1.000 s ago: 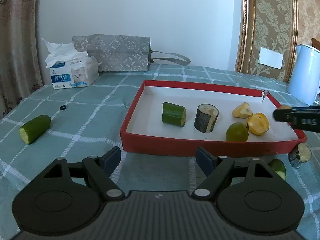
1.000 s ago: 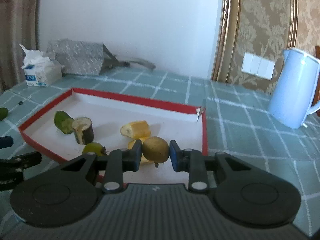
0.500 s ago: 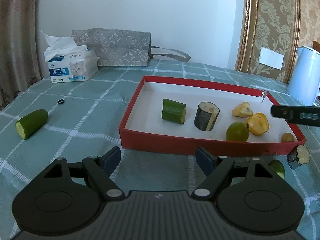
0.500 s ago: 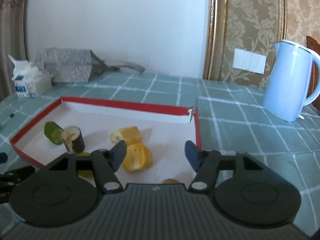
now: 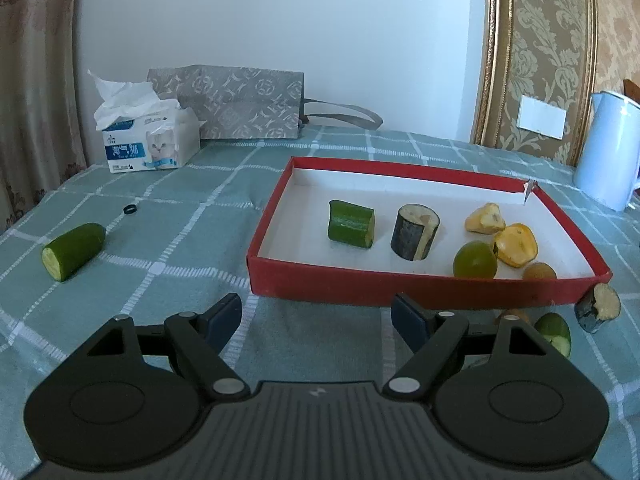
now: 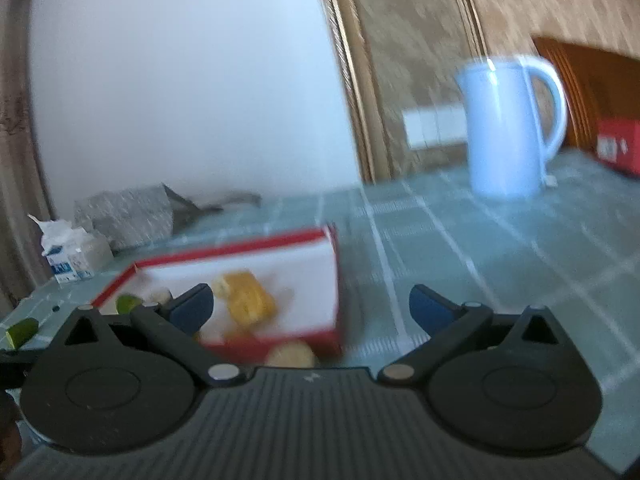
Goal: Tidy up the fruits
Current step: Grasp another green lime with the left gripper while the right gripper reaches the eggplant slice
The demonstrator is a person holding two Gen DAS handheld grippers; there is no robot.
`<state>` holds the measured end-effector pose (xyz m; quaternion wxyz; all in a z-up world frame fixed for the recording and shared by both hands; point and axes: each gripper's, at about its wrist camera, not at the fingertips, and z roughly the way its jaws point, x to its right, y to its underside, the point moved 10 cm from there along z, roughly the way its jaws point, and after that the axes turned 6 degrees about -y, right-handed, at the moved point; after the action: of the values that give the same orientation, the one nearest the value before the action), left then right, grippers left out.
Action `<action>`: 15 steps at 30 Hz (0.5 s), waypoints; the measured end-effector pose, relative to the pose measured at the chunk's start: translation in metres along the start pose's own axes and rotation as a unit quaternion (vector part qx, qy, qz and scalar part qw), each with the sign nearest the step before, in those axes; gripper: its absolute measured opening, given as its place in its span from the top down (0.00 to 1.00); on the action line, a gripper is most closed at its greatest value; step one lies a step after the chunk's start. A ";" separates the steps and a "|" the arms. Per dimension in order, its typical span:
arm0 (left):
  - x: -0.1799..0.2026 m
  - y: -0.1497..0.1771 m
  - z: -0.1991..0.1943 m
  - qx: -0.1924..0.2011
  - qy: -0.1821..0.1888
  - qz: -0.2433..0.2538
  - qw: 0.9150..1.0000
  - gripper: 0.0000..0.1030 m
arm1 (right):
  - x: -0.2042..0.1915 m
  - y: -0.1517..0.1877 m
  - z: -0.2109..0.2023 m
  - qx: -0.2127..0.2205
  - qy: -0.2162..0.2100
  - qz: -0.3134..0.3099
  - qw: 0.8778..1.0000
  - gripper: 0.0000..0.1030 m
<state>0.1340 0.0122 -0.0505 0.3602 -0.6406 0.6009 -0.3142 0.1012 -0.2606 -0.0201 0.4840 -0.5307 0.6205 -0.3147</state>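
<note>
A red tray (image 5: 400, 284) with a white floor holds a cucumber piece (image 5: 351, 224), an eggplant chunk (image 5: 416, 232), two yellow pieces (image 5: 515, 245), a green round fruit (image 5: 475, 260) and a small brown fruit (image 5: 539, 271). On the cloth lie a cucumber half (image 5: 74, 246) at the left, and an eggplant piece (image 5: 598, 307) and a cucumber end (image 5: 554, 330) at the tray's right corner. My left gripper (image 5: 316, 316) hangs open before the tray. In the blurred right wrist view, my right gripper (image 6: 312, 308) is opening, empty, beside the tray (image 6: 232, 250).
A tissue box (image 5: 148, 144) and a grey patterned bag (image 5: 240, 102) stand at the back left. A pale blue kettle (image 6: 508, 128) stands at the back right, with a red box (image 6: 618, 148) beyond it. A small black ring (image 5: 130, 210) lies on the checked cloth.
My right gripper let go of the brown fruit, which now lies in the tray's near right corner. It opened wide, rolled and swung off to the right. The left gripper kept still.
</note>
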 end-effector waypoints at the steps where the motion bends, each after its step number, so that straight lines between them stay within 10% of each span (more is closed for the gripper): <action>1: 0.000 0.000 0.000 0.000 -0.001 0.002 1.000 0.20 | 0.005 0.005 0.001 -0.013 -0.002 0.014 1.000 0.00; 15: 0.019 0.009 -0.040 0.032 0.050 0.001 0.998 0.20 | 0.019 0.017 -0.006 -0.024 0.018 0.030 0.999 0.00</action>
<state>0.0971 -0.0107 -0.0366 0.3502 -0.6119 0.6084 -0.3645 0.0899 -0.2757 -0.0382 0.4691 -0.5174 0.6521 -0.2950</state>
